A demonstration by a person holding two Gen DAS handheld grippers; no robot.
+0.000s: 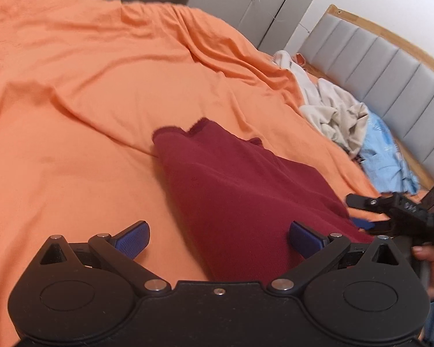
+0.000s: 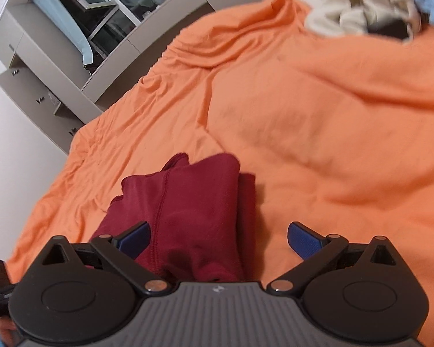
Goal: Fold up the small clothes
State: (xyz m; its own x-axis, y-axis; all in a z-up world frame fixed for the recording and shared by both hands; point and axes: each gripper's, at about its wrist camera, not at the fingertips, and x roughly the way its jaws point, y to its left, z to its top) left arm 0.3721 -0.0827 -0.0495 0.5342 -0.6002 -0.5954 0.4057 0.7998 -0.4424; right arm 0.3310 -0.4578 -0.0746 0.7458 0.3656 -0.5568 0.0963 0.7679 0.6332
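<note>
One view only: padded headboard (image 1: 390, 66).

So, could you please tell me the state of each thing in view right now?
Left tongs: open, empty.
Right tongs: open, empty.
Dark red garment: folded, lying on the bed.
Orange sheet: spread, wrinkled.
Beige clothes: crumpled, unfolded.
Light blue cloth: crumpled.

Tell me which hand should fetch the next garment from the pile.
Right, probably. Both grippers are open and empty over the folded red garment, and the pile of clothes lies on the right side of the bed, nearer the right gripper than the left gripper.
</note>
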